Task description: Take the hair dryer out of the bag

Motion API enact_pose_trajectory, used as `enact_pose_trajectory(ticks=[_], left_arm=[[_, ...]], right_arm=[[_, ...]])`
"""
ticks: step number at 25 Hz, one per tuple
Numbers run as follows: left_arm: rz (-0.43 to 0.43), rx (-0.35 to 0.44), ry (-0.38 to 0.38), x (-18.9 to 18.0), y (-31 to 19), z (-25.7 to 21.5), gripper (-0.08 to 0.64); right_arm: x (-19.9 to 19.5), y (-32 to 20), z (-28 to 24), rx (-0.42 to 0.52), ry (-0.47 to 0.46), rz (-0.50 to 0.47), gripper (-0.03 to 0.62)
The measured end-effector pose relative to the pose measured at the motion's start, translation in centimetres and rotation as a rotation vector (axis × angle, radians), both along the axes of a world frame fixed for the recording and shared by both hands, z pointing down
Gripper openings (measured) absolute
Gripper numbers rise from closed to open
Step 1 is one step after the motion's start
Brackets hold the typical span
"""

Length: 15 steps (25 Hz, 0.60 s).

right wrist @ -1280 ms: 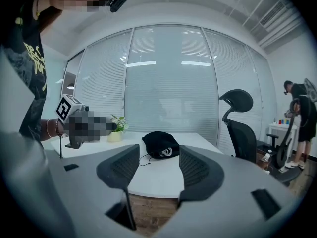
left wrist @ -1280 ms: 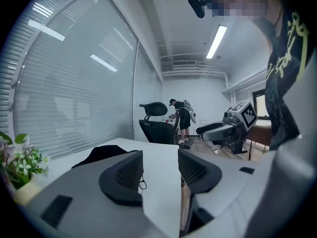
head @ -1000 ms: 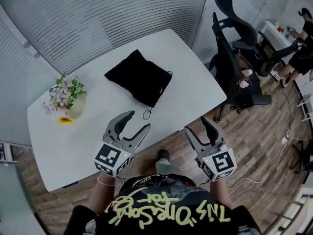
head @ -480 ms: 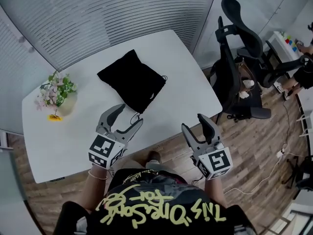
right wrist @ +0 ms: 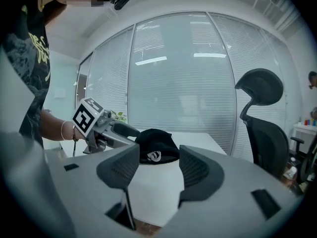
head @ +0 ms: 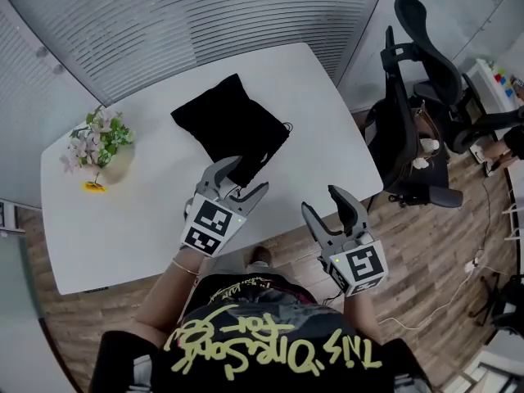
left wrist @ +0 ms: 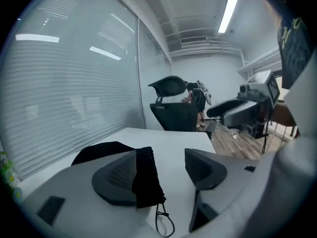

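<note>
A black drawstring bag [head: 231,129] lies flat and closed on the white table [head: 147,219]; no hair dryer shows. My left gripper [head: 244,177] is at the bag's near corner, and its jaws have just been opening. In the left gripper view the bag's corner [left wrist: 144,177] and cord loop [left wrist: 166,225] lie between the wide jaws, beside the left pad, unpressed. My right gripper [head: 323,203] hovers open and empty by the table's front edge, right of the left one. The right gripper view shows the bag [right wrist: 156,145] with a white logo, and the left gripper [right wrist: 99,125] beside it.
A pot of flowers [head: 102,150] stands at the table's left end. Black office chairs [head: 409,129] are close to the table's right side on the wooden floor [head: 442,244]. A glass wall with blinds [head: 205,23] runs behind the table.
My left gripper has moved forward and down to the bag's near corner, its jaws wider than before. The right gripper has edged forward a little. The bag has not moved.
</note>
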State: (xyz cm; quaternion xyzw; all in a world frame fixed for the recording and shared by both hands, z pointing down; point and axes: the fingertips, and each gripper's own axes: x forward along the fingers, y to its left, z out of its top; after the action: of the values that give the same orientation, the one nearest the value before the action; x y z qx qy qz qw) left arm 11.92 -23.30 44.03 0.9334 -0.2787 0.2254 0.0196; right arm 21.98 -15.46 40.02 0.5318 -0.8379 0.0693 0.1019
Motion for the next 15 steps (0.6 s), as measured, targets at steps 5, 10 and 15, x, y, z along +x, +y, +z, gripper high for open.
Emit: enact_pose_trajectory(ticks=[5,10,15], left_arm=[[-0.013,-0.031,-0.149,0.2,-1.9,3.9,0.299],[-0.087,-0.067,-0.210,-1.0,-3.6,6.0,0.249],[-0.101,-0.118,-0.149,-1.6,-3.9,6.5,0.193]], right_arm=[[-0.1,-0.3,0.2,-0.012,0.002,0.002,0.238],[-0.9,-0.7,0.8,-0.034,-0.004,-0.017,0.238],[-1.9,-1.6,0.8,-0.029,-0.023,-0.028,0.238]])
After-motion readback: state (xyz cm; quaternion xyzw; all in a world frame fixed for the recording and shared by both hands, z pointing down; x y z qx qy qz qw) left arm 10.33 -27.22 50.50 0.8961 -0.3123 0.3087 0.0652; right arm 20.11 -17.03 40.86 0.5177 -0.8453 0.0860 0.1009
